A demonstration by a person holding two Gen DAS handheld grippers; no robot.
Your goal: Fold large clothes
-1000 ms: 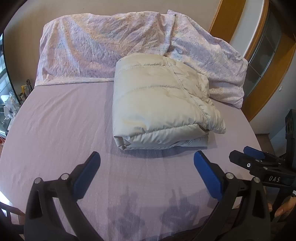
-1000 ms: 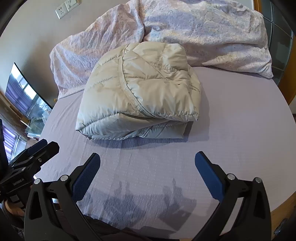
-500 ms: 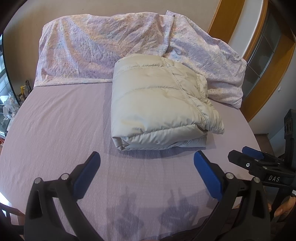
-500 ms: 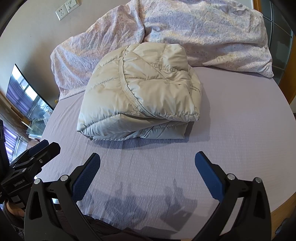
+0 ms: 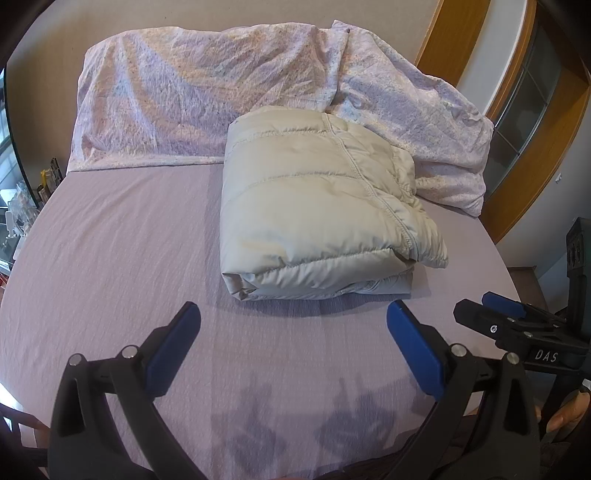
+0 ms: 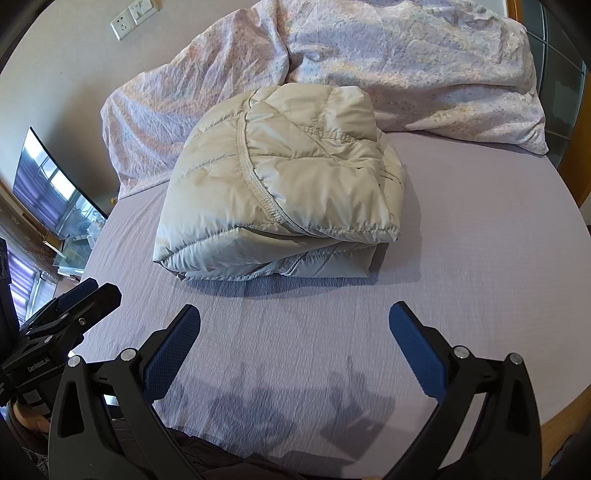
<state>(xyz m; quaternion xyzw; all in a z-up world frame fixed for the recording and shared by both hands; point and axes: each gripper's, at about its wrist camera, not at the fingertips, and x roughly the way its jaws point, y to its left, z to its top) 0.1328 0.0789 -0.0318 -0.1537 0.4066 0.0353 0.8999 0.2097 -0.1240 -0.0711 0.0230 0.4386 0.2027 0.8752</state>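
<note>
A cream quilted puffer jacket [image 5: 317, 206] lies folded into a thick rectangular bundle on the lilac bed sheet [image 5: 110, 251]; it also shows in the right wrist view [image 6: 280, 199]. My left gripper [image 5: 291, 317] is open and empty, held over the sheet short of the bundle's near edge. My right gripper [image 6: 293, 317] is open and empty too, also short of the bundle. Each gripper shows at the edge of the other's view: the right one [image 5: 517, 325] and the left one [image 6: 66, 314].
A crumpled floral duvet [image 5: 229, 85] lies along the head of the bed behind the jacket. A wooden window frame [image 5: 524, 110] is at the right. A television [image 6: 51, 188] and cluttered stand sit left of the bed. A wall socket [image 6: 133, 18] is above.
Both grippers have drawn back slightly from the jacket and stay open. The folded jacket has not moved.
</note>
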